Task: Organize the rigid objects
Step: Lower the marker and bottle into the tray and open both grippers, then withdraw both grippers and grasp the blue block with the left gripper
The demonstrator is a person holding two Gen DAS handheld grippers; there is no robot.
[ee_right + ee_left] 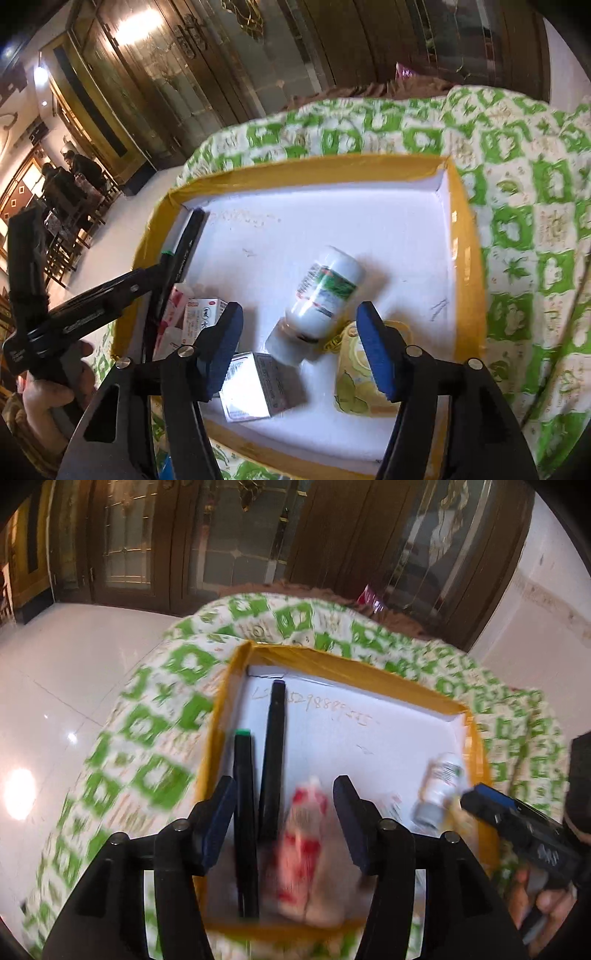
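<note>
While both grippers hang over the yellow-rimmed tray (465,236), neither one has anything clamped. The left gripper (284,823) has its pads spread, and between them, lying on the tray floor and not pinched, are two dark markers (245,812) and a red-and-white packet (306,834), which is too blurred to read. The right gripper (299,350) is likewise apart; a white bottle (325,291) with a green label lies on its side in the gap between its pads, cap end toward the gripper, and I see no pad pressing on it.

Out from there, still inside the tray: a small silver-sided box (258,387) sits at the near edge, just beside the bottle's cap; a red-printed carton (203,317) lies toward the markers' side of the tray; a yellow-green patterned packet (365,380) rests on the other side of the bottle, partly behind the right pad. The tray itself sits on a green-and-white patterned quilt (517,221).

To my eye the step in hand is setting things down and letting go: everything I can make out lies within the tray's rim. The next move, I judge, calls for lifting each gripper straight clear of the tray without nudging the bottle, which could roll, and then checking the quilt around the tray for anything not yet gathered.
</note>
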